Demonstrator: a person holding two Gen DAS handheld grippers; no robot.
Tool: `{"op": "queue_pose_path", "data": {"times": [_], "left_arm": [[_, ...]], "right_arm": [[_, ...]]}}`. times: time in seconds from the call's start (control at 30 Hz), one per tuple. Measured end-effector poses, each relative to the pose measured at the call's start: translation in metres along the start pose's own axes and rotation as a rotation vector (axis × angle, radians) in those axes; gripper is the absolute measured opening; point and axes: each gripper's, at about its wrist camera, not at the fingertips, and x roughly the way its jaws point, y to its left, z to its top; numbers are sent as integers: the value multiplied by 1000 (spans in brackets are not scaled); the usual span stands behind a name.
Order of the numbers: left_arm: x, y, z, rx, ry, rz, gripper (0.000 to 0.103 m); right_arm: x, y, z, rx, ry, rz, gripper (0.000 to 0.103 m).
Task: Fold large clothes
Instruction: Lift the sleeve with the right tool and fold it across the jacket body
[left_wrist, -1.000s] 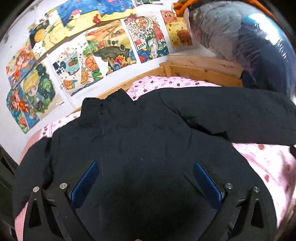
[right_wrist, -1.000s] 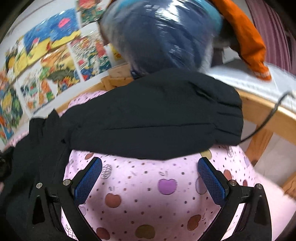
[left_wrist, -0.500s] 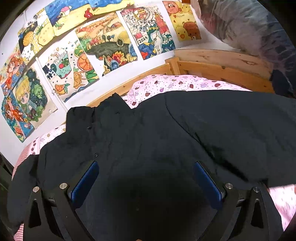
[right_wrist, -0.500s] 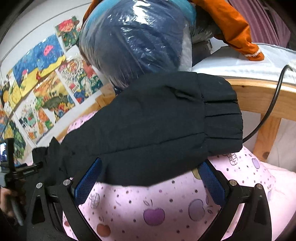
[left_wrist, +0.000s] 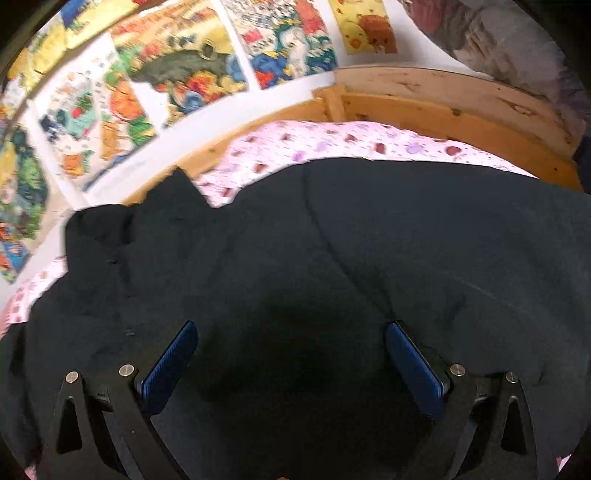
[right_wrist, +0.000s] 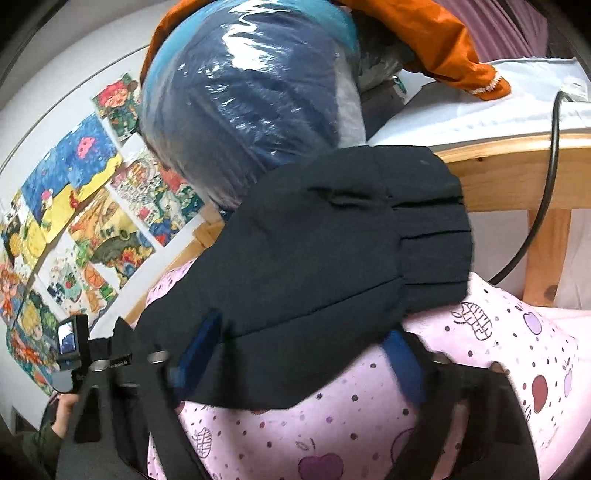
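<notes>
Between the closing right tool's (right_wrist: 299, 350) blue pads lies the black jacket's sleeve (right_wrist: 332, 236).

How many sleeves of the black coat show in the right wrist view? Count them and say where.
1. The black coat's sleeve lies across the pink sheet, cuff toward the wooden rail. The other sleeve may be hidden.
</notes>
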Motion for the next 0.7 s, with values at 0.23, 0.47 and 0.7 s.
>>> {"op": "queue_pose_path", "data": {"times": [0.23,0.47,0.7], "left_arm": [[26,13,-7,-105,66,-136,103],[-3,21,-8,-137,-8,-150,103],[-68,70,-15,-196,-77,-236,103]], "right_arm": [[0,9,-1,-32,-8,30,22],[-26,48,11,-171,-79,75,10],[-60,135,33,-454,-134,209,10]]}}
